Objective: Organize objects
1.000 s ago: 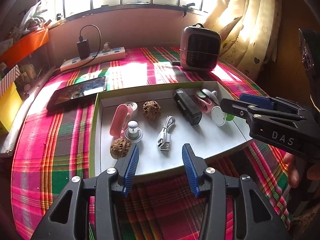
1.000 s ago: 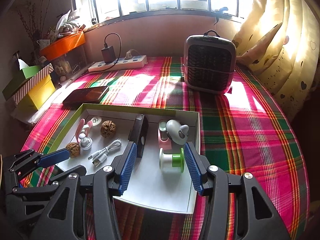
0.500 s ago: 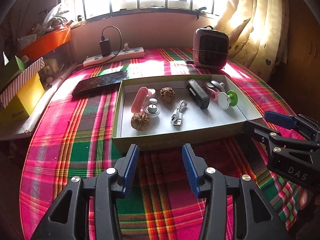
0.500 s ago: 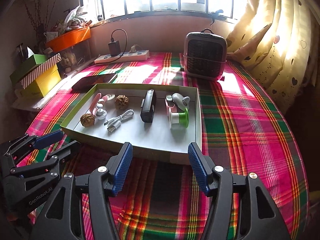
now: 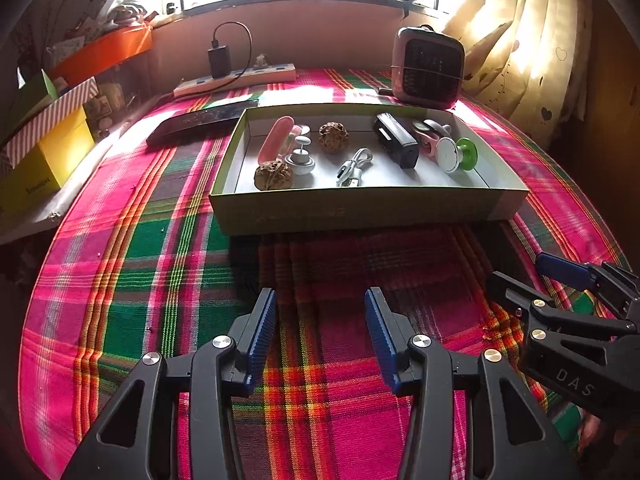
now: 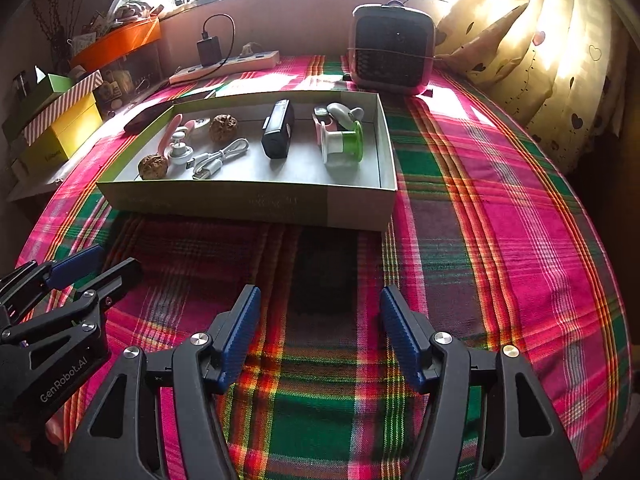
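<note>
A shallow green-edged box (image 5: 360, 208) (image 6: 248, 204) sits on the plaid tablecloth. It holds two walnuts (image 5: 274, 175) (image 5: 334, 137), a pink case (image 5: 272, 140), a white knob (image 5: 301, 158), a white USB cable (image 5: 352, 168), a black device (image 5: 396, 146), a pink and grey item (image 5: 430, 132) and a white-green spool (image 5: 456, 155) (image 6: 344, 144). My left gripper (image 5: 320, 336) is open and empty, well in front of the box. My right gripper (image 6: 320, 334) is open and empty, also in front of it.
A small heater (image 5: 428, 66) (image 6: 392, 54), a power strip with charger (image 5: 236, 78) and a dark phone (image 5: 200, 122) lie behind the box. Coloured boxes (image 5: 44, 148) stand at the left. Curtains (image 6: 540, 52) hang at the right.
Both grippers have pulled back from over the box toward the near side of the table. Both stay open and empty. The things in the box have not moved.
</note>
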A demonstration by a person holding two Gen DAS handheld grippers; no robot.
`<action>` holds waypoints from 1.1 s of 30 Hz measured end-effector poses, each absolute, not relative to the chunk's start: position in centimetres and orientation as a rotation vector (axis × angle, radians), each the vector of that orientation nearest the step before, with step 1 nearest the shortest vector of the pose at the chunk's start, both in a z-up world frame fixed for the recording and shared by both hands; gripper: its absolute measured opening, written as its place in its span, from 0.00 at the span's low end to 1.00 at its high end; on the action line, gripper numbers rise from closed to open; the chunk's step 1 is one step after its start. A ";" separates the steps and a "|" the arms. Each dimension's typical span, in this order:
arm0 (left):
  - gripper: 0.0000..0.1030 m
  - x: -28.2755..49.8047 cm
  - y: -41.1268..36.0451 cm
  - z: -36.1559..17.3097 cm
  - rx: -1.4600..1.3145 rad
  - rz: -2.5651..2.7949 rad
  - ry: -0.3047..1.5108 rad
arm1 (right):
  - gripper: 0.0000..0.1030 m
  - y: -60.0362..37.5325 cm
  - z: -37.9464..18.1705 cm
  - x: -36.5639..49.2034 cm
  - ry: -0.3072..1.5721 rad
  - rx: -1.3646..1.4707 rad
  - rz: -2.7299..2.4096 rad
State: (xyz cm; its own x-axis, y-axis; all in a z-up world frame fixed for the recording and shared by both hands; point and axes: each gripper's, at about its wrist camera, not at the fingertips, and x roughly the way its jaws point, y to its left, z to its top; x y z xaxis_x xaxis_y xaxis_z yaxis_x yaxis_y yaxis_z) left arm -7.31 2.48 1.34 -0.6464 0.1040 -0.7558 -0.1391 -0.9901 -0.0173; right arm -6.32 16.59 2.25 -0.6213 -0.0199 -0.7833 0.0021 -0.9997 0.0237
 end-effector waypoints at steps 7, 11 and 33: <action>0.46 -6.7 2.9 1.0 -1.237 2.746 0.076 | 0.68 16.3 2.0 -5.4 0.002 1.346 -2.839; 0.46 -6.6 3.1 1.1 -1.244 2.766 0.066 | 0.72 16.4 2.0 -5.0 -0.004 1.352 -2.847; 0.50 -6.1 3.2 0.9 -1.229 2.800 0.039 | 0.77 16.6 1.7 -3.7 -0.012 1.287 -2.893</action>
State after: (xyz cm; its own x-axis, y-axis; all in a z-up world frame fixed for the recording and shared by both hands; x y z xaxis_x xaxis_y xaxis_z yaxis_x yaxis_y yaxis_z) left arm -6.08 3.19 0.94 -0.6739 0.0663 -0.7358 -0.0865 -0.9962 -0.0105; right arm -3.72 16.61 1.70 -0.6691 0.0195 -0.7429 -0.0258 -0.9997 -0.0030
